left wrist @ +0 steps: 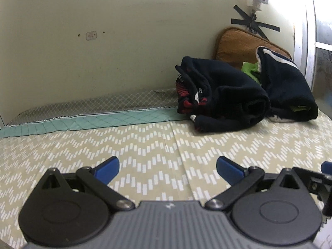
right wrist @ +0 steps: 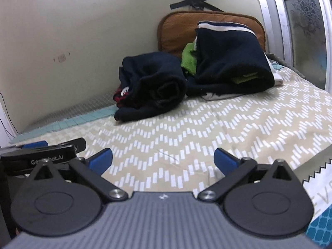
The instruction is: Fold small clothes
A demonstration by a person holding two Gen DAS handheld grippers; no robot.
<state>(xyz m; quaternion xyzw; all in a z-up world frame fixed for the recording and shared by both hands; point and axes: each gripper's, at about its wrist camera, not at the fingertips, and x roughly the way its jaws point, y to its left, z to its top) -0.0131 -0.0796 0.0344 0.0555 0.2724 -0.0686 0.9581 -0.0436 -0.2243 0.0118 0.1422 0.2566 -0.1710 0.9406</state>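
Two dark navy garments lie bunched on the patterned bed sheet near the wall. The nearer one [left wrist: 220,97] has red and white markings and shows in the right wrist view [right wrist: 153,85] too. The farther one [left wrist: 288,89] has white stripes and green fabric tucked in it, also in the right wrist view [right wrist: 230,60]. My left gripper [left wrist: 167,167] is open and empty, low over the sheet, well short of the clothes. My right gripper [right wrist: 162,158] is open and empty, beside the left one, whose side [right wrist: 43,152] shows at the left.
A brown cushion [left wrist: 238,43] leans against the cream wall [left wrist: 103,41] behind the clothes. A teal mat strip [left wrist: 83,122] runs along the wall. A window frame [right wrist: 290,31] stands at the right. The beige zigzag sheet [right wrist: 207,128] stretches between grippers and clothes.
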